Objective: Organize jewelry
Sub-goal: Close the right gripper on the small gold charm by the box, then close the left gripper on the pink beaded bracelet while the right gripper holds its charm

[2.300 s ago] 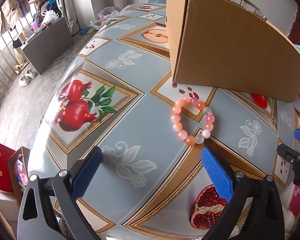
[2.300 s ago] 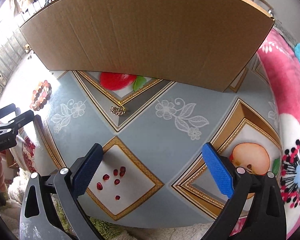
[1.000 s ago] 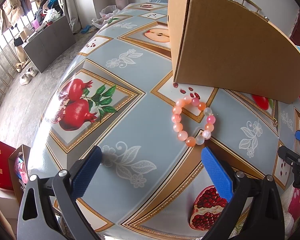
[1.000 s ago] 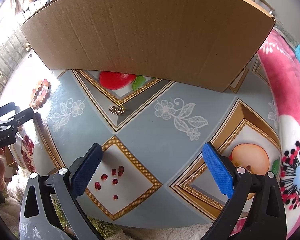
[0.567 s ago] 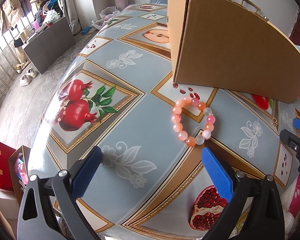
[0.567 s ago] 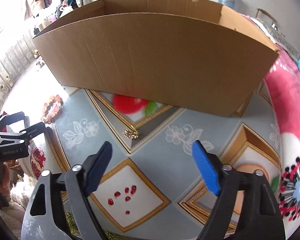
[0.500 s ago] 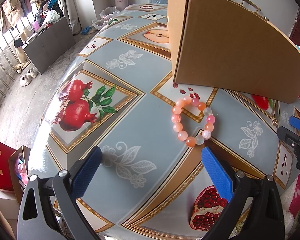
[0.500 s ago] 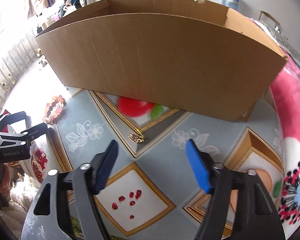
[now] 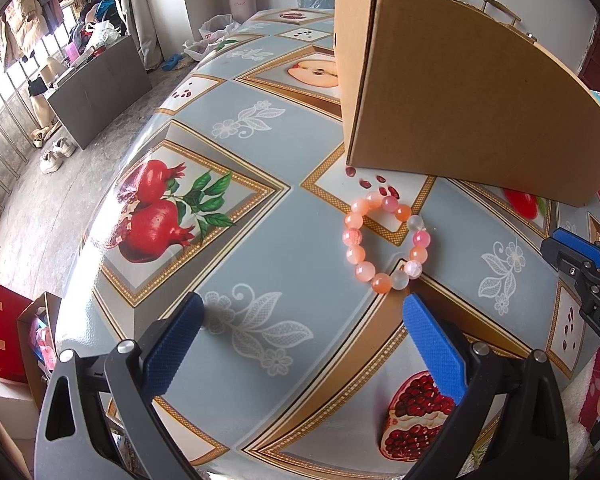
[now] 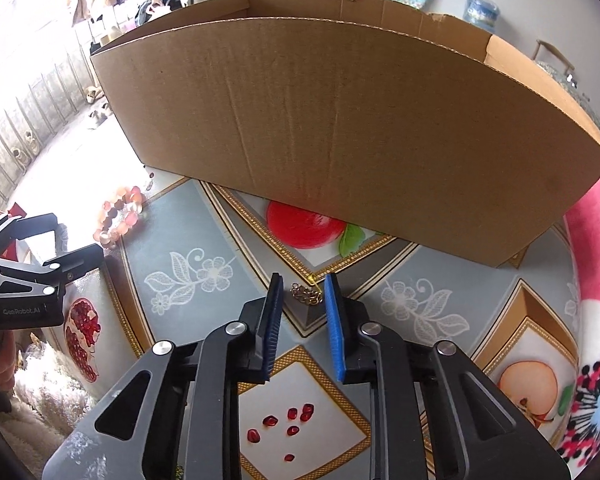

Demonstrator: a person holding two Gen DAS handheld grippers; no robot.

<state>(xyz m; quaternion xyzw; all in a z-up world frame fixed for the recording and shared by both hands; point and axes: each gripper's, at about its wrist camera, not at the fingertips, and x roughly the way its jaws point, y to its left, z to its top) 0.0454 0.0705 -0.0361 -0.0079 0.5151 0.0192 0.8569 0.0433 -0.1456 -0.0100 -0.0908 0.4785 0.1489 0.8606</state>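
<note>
Right wrist view is showing the right gripper point(image 10: 304, 282) closing its jaws around a small gold chain piece point(image 10: 307, 294), which is lying on the fruit-print tablecloth point(image 10: 204, 216) just in front of the cardboard box point(image 10: 340, 120). The chain is sitting between the blue pads point(image 10: 334, 312), but a gap is showing on either side, so nothing is being pinched yet. The heap is stretching roughly across the gap from pad to pad, with a thin yellow end pointing up toward the box.

The risk, as I judge it, is that so flat and fine a thing is slipping under the pad tips, or only a loose link is being caught and the rest is dangling and dropping on the way to the box.

The left gripper point(image 9: 300, 316) is hanging wide open and empty over the cloth, with the pink bead bracelet point(image 9: 384, 244) lying just beyond its tips, near the box corner.
</note>
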